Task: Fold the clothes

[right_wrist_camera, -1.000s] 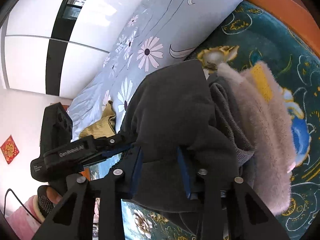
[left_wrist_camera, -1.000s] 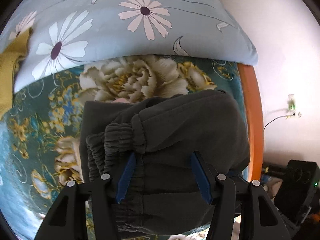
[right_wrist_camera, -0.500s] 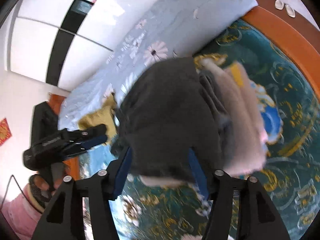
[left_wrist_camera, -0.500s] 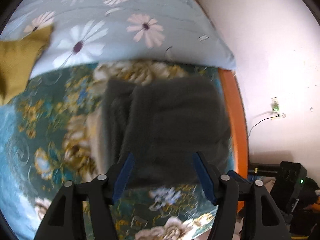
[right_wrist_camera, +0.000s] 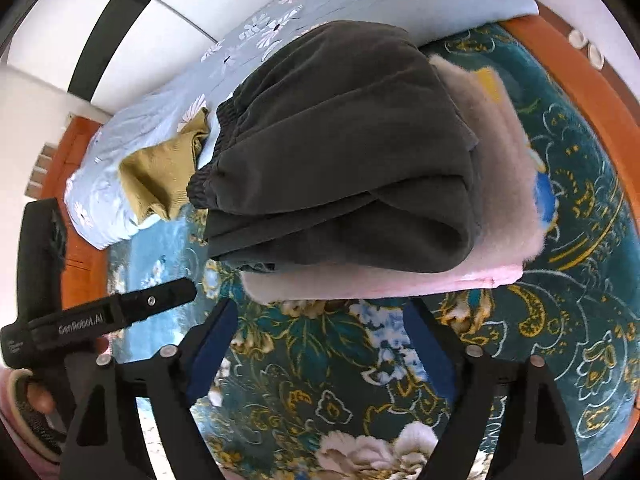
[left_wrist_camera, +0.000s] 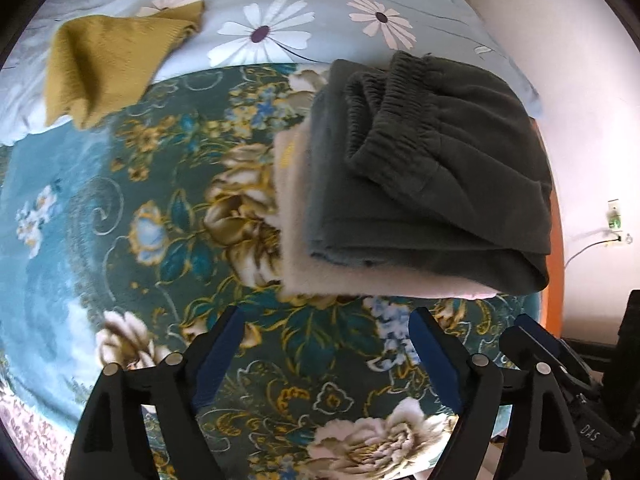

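Note:
Folded dark grey sweatpants (left_wrist_camera: 432,176) lie on top of a folded fuzzy beige-pink garment (left_wrist_camera: 296,216) on the floral bed cover. The stack also shows in the right wrist view, grey sweatpants (right_wrist_camera: 344,152) over the pink garment (right_wrist_camera: 504,184). My left gripper (left_wrist_camera: 326,344) is open and empty, just in front of the stack. My right gripper (right_wrist_camera: 320,336) is open and empty, also just short of the stack. The left gripper's body (right_wrist_camera: 100,320) shows at the left of the right wrist view.
A mustard-yellow knit garment (left_wrist_camera: 112,56) lies crumpled on the pale blue daisy-print duvet (left_wrist_camera: 288,12) at the back. The teal floral bed cover (left_wrist_camera: 120,208) spreads in front. An orange wooden bed edge (left_wrist_camera: 554,240) runs along the right, next to the wall.
Both grippers have let go of the grey sweatpants, opened wide and pulled back from the stack. The sweatpants now rest on the pink garment.

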The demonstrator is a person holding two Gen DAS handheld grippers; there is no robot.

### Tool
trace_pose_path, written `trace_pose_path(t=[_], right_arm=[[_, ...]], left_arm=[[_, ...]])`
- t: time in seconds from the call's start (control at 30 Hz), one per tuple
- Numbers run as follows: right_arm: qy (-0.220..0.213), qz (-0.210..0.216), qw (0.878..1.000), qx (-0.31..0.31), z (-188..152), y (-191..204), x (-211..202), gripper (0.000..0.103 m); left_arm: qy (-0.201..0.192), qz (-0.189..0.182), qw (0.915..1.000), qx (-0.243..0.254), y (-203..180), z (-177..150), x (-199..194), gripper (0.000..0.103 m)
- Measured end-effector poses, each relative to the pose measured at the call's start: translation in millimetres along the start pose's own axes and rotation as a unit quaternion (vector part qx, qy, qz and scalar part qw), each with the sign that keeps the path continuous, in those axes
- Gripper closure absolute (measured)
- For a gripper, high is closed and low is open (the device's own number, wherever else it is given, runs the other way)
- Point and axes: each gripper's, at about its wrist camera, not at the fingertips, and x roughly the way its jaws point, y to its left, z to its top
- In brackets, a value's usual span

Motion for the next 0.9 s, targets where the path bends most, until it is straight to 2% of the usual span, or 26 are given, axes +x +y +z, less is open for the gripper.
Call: trace_pose_path(t=[0.1,0.23,0.3,0.47,0.73,0.83,0.9], right_arm=[[-0.003,-0.006,1.000,-0.008,-4.3,5.3,-3.0,0.017],[-0.016,-0.017,0.999,-0.023,-9.7,14.8,-9.6,0.005],[-0.021,-0.019,0.999,-0.028,-12.6,21.0,-13.6,0.005],[-0.028,-0.026,0.999,-0.034,-19.4,29.2,-20.2,0.005],[-0.038,-0.042,0.997,-0.048,-26.8,42.1,-20.6,0.005],[-0.044,-0.050,0.996,-0.059,-27.5,46.6,-20.6,0.005],[-0.046,-0.056,0.995,-0.062,-27.9,47.8,-20.0,0.005]], left_arm=[[-0.009,0.018,0.9998,0.007,-1.2,-5.6,-5.6,0.006],[-0.011,0.035,0.9992,0.014,-3.9,-13.3,-14.1,0.004],[-0.010,0.047,0.9986,0.021,-5.6,-16.8,-15.4,0.000],[-0.021,0.056,0.9974,0.039,-9.3,-28.9,-21.7,0.000],[-0.106,0.079,0.9896,0.056,-6.1,-42.4,-42.6,0.000],[-0.122,0.081,0.9870,0.065,-5.2,-44.3,-45.3,0.000],[-0.118,0.087,0.9865,0.073,-6.0,-44.7,-43.0,0.000]])
